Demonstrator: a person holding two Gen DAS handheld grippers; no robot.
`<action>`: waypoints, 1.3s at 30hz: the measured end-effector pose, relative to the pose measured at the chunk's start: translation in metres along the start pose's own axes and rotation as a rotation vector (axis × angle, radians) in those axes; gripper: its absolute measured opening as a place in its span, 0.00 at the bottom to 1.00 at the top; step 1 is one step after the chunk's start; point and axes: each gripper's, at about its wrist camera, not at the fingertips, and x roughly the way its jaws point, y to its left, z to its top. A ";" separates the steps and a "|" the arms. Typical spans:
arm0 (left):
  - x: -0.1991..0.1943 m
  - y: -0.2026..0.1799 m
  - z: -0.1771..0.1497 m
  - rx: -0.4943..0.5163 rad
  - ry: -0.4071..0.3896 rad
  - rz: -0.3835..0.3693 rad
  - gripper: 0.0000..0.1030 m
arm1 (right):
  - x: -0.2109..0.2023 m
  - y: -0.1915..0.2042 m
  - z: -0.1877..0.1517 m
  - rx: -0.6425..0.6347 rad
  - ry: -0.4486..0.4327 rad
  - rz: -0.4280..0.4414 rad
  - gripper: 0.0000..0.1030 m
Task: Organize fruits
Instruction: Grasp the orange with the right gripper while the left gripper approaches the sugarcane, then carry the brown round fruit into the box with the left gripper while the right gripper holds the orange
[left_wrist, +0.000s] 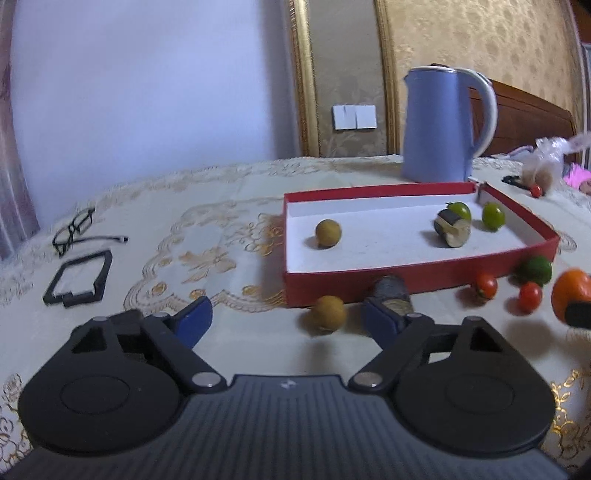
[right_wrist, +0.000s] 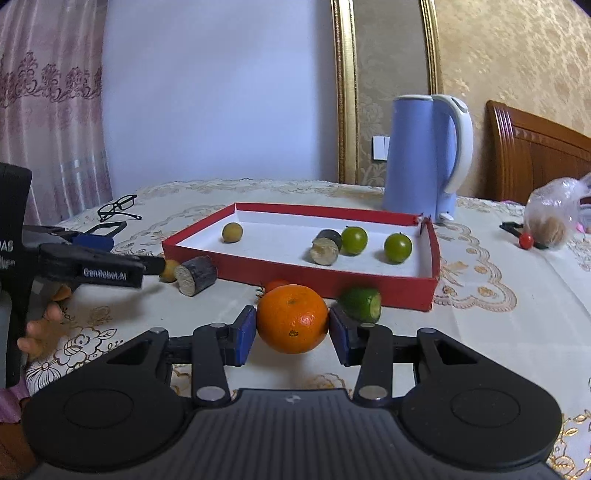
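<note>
A red box (left_wrist: 406, 286) (right_wrist: 332, 275) with a white inside holds a tan longan (left_wrist: 328, 232) (right_wrist: 232, 232), a dark sugarcane piece (left_wrist: 452, 229) (right_wrist: 327, 246) and two green fruits (left_wrist: 493, 216) (right_wrist: 398, 247). My left gripper (left_wrist: 286, 319) is open above the table, with a second longan (left_wrist: 327, 314) and a sugarcane piece (left_wrist: 391, 291) (right_wrist: 195, 276) between and just beyond its fingers. My right gripper (right_wrist: 292, 328) is shut on an orange (right_wrist: 292, 318) (left_wrist: 570, 293). A cut lime (right_wrist: 361, 303) (left_wrist: 535, 270) and cherry tomatoes (left_wrist: 485, 286) lie in front of the box.
A blue kettle (left_wrist: 439, 125) (right_wrist: 424, 155) stands behind the box. Glasses (left_wrist: 74, 230) (right_wrist: 117, 206) and a black frame (left_wrist: 79, 278) lie at the left. A plastic bag (right_wrist: 554, 214) and a small tomato (right_wrist: 526, 240) are at the right.
</note>
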 end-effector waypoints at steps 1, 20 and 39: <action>0.002 0.002 0.001 -0.004 0.012 0.004 0.82 | 0.001 0.000 -0.001 0.002 0.002 0.002 0.41; 0.044 -0.004 0.009 -0.053 0.152 -0.083 0.44 | 0.001 0.000 -0.003 0.014 0.000 0.007 0.41; 0.010 -0.006 0.022 -0.048 0.037 -0.127 0.23 | -0.007 0.004 0.000 0.002 -0.025 0.019 0.41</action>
